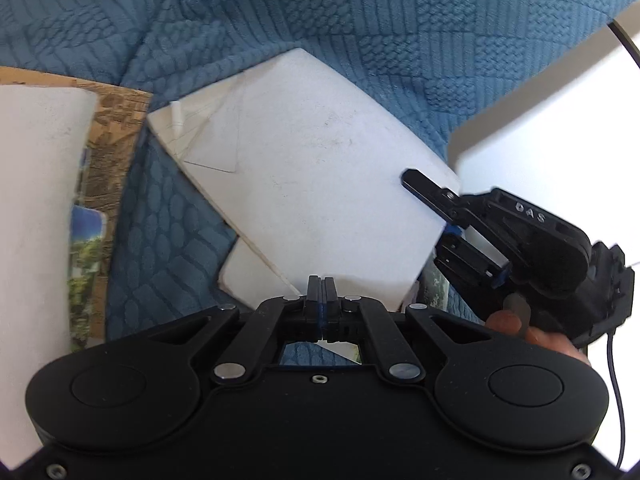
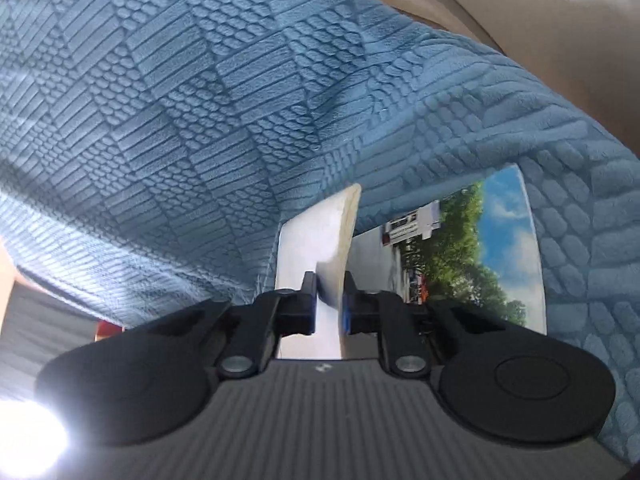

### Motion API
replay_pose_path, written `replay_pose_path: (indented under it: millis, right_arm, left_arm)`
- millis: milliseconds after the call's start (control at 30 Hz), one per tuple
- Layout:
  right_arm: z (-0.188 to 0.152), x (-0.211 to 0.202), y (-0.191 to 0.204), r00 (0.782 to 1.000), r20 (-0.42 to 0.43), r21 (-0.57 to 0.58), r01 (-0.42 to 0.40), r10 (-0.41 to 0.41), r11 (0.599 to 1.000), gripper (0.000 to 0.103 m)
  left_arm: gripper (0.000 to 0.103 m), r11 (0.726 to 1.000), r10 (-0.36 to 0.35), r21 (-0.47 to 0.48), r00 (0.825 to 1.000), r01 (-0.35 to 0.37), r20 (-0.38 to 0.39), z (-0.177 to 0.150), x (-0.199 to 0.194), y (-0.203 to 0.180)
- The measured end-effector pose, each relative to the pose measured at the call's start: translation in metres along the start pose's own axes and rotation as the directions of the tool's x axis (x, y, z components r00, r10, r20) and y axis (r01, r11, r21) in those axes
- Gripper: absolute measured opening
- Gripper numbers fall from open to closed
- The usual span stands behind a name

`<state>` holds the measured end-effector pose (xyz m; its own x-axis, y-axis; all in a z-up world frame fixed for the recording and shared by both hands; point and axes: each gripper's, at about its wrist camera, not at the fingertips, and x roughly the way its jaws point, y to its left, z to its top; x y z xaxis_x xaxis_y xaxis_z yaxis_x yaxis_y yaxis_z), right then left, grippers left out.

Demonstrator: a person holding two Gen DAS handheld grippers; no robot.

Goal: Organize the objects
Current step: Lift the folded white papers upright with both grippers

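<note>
A large white card (image 1: pixel 320 168) lies tilted on a blue textured blanket (image 1: pixel 360 20), with more white cards (image 1: pixel 248 268) under it. My right gripper (image 1: pixel 424 216) comes in from the right and is shut on the card's right edge, one finger above and one below. In the right wrist view the white card (image 2: pixel 304 240) runs edge-on between the pads of the right gripper (image 2: pixel 329 280), and a photo postcard (image 2: pixel 460 248) of trees and sky lies just right of it. My left gripper (image 1: pixel 320 280) is shut and empty, its tips in front of the card's near edge.
At the left lie a white sheet (image 1: pixel 36 200), a brown printed card (image 1: pixel 116 128) and another photo postcard (image 1: pixel 86 260). A bright white surface (image 1: pixel 540 120) borders the blanket at the right. A person's hand (image 1: pixel 540 336) holds the right gripper.
</note>
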<state>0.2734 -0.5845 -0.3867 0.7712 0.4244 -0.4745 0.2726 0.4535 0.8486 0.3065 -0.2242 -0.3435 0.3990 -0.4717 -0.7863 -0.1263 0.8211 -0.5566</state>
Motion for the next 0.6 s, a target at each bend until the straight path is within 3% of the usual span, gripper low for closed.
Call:
replay_pose_path:
  millis: [133,167,233,300,500,600]
  right_arm:
    - [-0.004,-0.014,0.001,0.999,0.021,-0.014,-0.034,0.034,0.999,0.006]
    - [-0.006,-0.018,0.001,0.999,0.029,-0.007,-0.043,0.043,0.999,0.005]
    - [-0.006,-0.024,0.001,0.997,0.039,0.023,-0.065,0.064,0.998,0.005]
    - [-0.009,-0.032,0.004,0.997,0.047,0.033,-0.07,0.068,0.997,0.005]
    - [-0.023,-0.047,0.017,0.987,0.115,0.099,-0.121,0.109,0.988,0.005]
    - [-0.031,-0.06,0.024,0.982,0.145,0.159,-0.144,0.121,0.977,0.005]
  left_arm:
    - [0.01,0.999,-0.019,-0.04,0.999,0.02,0.028,0.003,-0.017,0.006]
    - [0.018,0.997,-0.05,-0.061,0.998,0.052,0.025,0.002,-0.02,0.009]
    - [0.046,0.988,-0.109,-0.105,0.994,0.11,0.015,0.0,-0.027,0.015]
    - [0.057,0.976,-0.161,-0.148,0.987,0.162,0.016,-0.003,-0.034,0.019]
    - [0.072,0.915,-0.3,-0.284,0.954,0.286,-0.01,-0.01,-0.036,0.034]
    - [0.079,0.876,-0.377,-0.332,0.926,0.351,-0.016,-0.017,-0.033,0.036]
